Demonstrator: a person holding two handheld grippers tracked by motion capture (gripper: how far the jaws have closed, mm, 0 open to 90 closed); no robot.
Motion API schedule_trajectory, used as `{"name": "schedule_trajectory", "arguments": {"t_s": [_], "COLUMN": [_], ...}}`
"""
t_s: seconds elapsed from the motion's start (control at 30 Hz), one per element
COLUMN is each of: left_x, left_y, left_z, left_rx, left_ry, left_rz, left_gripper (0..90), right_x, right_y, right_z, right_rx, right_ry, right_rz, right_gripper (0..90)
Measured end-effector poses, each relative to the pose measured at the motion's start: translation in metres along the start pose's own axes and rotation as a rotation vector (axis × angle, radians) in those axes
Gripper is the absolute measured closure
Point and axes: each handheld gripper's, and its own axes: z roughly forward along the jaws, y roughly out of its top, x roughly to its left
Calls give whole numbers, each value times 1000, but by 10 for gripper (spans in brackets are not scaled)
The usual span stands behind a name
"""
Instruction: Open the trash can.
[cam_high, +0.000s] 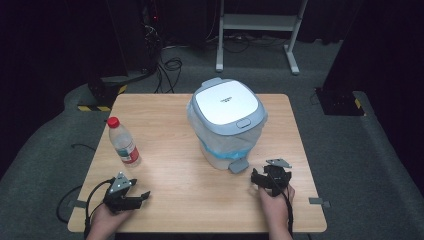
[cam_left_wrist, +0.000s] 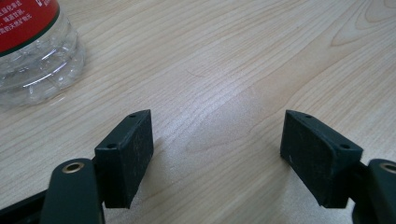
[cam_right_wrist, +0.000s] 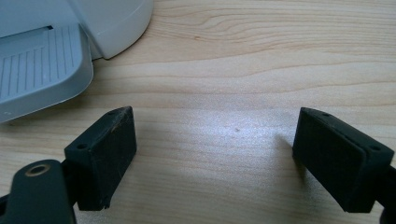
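Observation:
A small white pedal bin (cam_high: 227, 122) with a grey-blue lid and a plastic liner stands mid-table, its lid down. Its grey foot pedal (cam_high: 238, 165) (cam_right_wrist: 39, 70) points toward the person. A clear plastic water bottle (cam_high: 123, 142) (cam_left_wrist: 32, 51) with a red cap and red label stands upright at the left. My left gripper (cam_high: 131, 196) (cam_left_wrist: 217, 154) rests near the front left edge, open, nothing between its jaws, the bottle just ahead to its left. My right gripper (cam_high: 268, 177) (cam_right_wrist: 215, 158) sits open and empty just right of the pedal.
The wooden table (cam_high: 165, 130) has bare surface between the bottle and the bin and along the front. Beyond the far edge are a grey carpet, cables (cam_high: 167, 70) and a white stand's legs (cam_high: 255, 37). Black equipment bases (cam_high: 340, 100) flank the table.

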Motion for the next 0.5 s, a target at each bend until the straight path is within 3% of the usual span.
{"name": "schedule_trajectory", "arguments": {"t_s": [0.5], "left_x": [0], "left_y": [0], "left_z": [0], "left_rx": [1], "left_ry": [-4], "left_rz": [2], "left_gripper": [256], "right_x": [0], "right_y": [-1], "right_z": [-1], "right_rx": [1], "right_ry": [9], "right_rz": [-1], "right_gripper": [133]}}
